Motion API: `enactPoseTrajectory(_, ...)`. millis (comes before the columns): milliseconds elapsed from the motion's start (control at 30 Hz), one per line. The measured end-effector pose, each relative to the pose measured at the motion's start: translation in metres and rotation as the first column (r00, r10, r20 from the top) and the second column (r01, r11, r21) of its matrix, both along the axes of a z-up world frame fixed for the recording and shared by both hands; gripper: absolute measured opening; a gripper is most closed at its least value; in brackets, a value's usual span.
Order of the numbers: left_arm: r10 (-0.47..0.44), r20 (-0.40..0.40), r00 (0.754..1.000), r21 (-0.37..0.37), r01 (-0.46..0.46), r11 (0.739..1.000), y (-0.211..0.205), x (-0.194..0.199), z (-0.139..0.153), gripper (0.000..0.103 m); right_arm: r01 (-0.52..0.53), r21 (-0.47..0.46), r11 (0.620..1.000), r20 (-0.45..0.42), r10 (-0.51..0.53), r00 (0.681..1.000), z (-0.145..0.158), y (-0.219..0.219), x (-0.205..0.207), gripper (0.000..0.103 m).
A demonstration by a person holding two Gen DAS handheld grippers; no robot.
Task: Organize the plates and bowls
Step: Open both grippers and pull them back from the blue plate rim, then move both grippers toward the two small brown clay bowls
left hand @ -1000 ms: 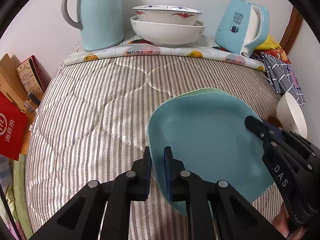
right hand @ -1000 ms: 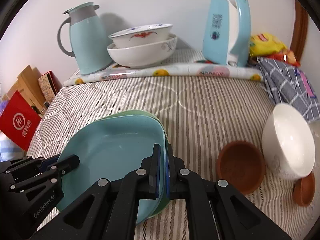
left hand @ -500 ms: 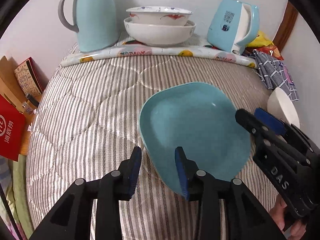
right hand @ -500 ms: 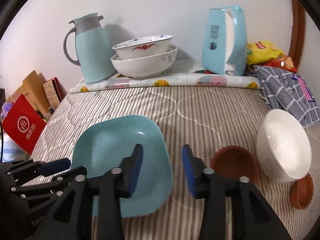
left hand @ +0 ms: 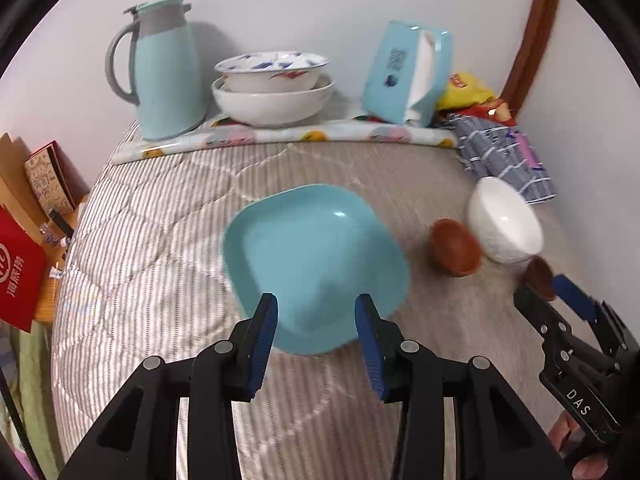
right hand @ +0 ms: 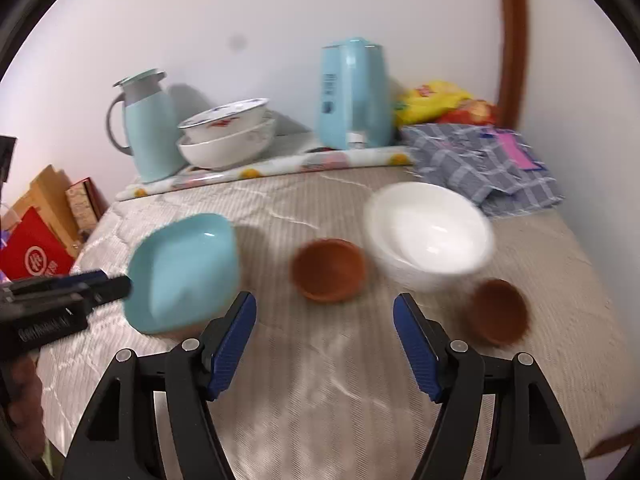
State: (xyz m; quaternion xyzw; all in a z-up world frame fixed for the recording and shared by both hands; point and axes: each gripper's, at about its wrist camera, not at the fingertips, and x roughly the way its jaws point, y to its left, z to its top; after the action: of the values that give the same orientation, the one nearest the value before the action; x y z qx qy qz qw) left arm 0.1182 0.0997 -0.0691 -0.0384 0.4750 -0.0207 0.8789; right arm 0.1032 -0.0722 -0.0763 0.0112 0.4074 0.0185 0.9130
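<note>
A light blue plate [left hand: 316, 264] lies on the striped bed cover; it also shows in the right wrist view [right hand: 184, 272]. My left gripper [left hand: 316, 316] is open and empty just behind the plate's near edge. My right gripper [right hand: 324, 316] is open and empty, pulled back from a brown bowl [right hand: 328, 270]. A white bowl [right hand: 430, 236] and a second small brown bowl [right hand: 498, 310] sit to the right. In the left wrist view the white bowl [left hand: 506, 220] and the brown bowl [left hand: 456, 246] lie right of the plate. Two stacked large bowls [left hand: 274, 88] stand at the back.
A blue jug [left hand: 160, 68] and a blue kettle [left hand: 408, 72] stand at the back on a patterned mat [left hand: 280, 136]. A checked cloth [right hand: 480, 160] and snack bags [right hand: 440, 100] lie back right. Boxes [left hand: 24, 240] stand off the bed's left edge.
Both grippers have let go of the blue plate, opened wide and pulled back. The plate now lies flat on the bed. The right gripper has swung right toward the bowls.
</note>
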Motion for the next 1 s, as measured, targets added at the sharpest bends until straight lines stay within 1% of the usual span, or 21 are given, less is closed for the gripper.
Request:
enactPoseTrajectory(67, -0.016, 0.01, 1.0, -0.006, 0.016, 1.0, -0.011, -0.004, 0.004, 0.038, 0.044, -0.002, 0.999, 0.009, -0.044, 0.999, 0.005, -0.019, -0.013, 0.071)
enactPoseTrajectory(167, -0.028, 0.021, 0.999, -0.007, 0.028, 1.0, -0.027, -0.009, 0.009, 0.038, 0.12, 0.023, 0.993, 0.019, -0.12, 0.993, 0.014, -0.047, -0.03, 0.071)
enactPoseTrajectory(267, -0.038, 0.035, 0.999, -0.009, 0.038, 0.999, -0.044, -0.013, 0.012, 0.038, 0.154, 0.016, 0.988, 0.003, -0.154, 0.988, 0.024, -0.069, -0.041, 0.072)
enactPoseTrajectory(300, -0.047, 0.038, 0.998, -0.012, 0.048, 0.999, -0.05, -0.014, 0.013, 0.038, 0.169, 0.003, 0.986, 0.005, -0.169, 0.986, 0.027, -0.075, -0.044, 0.074)
enactPoseTrajectory(333, -0.056, 0.038, 0.998, -0.014, 0.057, 0.998, -0.055, -0.015, 0.014, 0.038, 0.186, -0.011, 0.982, 0.009, -0.186, 0.982, 0.029, -0.081, -0.048, 0.079)
enactPoseTrajectory(367, -0.06, 0.039, 0.997, -0.013, 0.061, 0.998, -0.06, -0.015, 0.014, 0.038, 0.201, -0.019, 0.979, 0.013, -0.2, 0.98, 0.031, -0.086, -0.051, 0.082)
enactPoseTrajectory(433, -0.051, 0.049, 0.997, 0.002, 0.051, 0.999, -0.068, -0.016, 0.016, 0.038, 0.217, -0.009, 0.976, 0.012, -0.217, 0.976, 0.033, -0.097, -0.056, 0.082)
enactPoseTrajectory(500, -0.042, 0.049, 0.998, 0.016, 0.042, 0.999, -0.075, -0.014, 0.016, 0.038, 0.236, 0.014, 0.972, -0.02, -0.236, 0.972, 0.032, -0.108, -0.058, 0.082)
enactPoseTrajectory(567, -0.039, 0.048, 0.998, 0.018, 0.038, 0.999, -0.08, -0.01, 0.016, 0.038, 0.244, 0.038, 0.969, -0.042, -0.242, 0.969, 0.03, -0.117, -0.058, 0.082)
enactPoseTrajectory(633, -0.022, 0.045, 0.999, 0.046, 0.02, 0.999, -0.086, -0.006, 0.015, 0.038, 0.244, 0.067, 0.967, -0.046, -0.241, 0.969, 0.029, -0.124, -0.059, 0.082)
enactPoseTrajectory(700, -0.018, 0.046, 0.999, 0.049, 0.016, 0.999, -0.089, -0.003, 0.014, 0.038, 0.252, 0.087, 0.964, -0.051, -0.248, 0.967, 0.029, -0.129, -0.058, 0.082)
enactPoseTrajectory(867, -0.012, 0.022, 1.0, 0.039, 0.011, 0.999, -0.097, 0.006, 0.007, 0.038, 0.245, 0.07, 0.967, -0.055, -0.242, 0.969, 0.026, -0.134, -0.053, 0.082)
enactPoseTrajectory(1000, -0.02, -0.004, 1.0, 0.01, 0.02, 1.0, -0.105, 0.014, -0.001, 0.038, 0.239, 0.069, 0.968, -0.062, -0.235, 0.97, 0.021, -0.14, -0.048, 0.082)
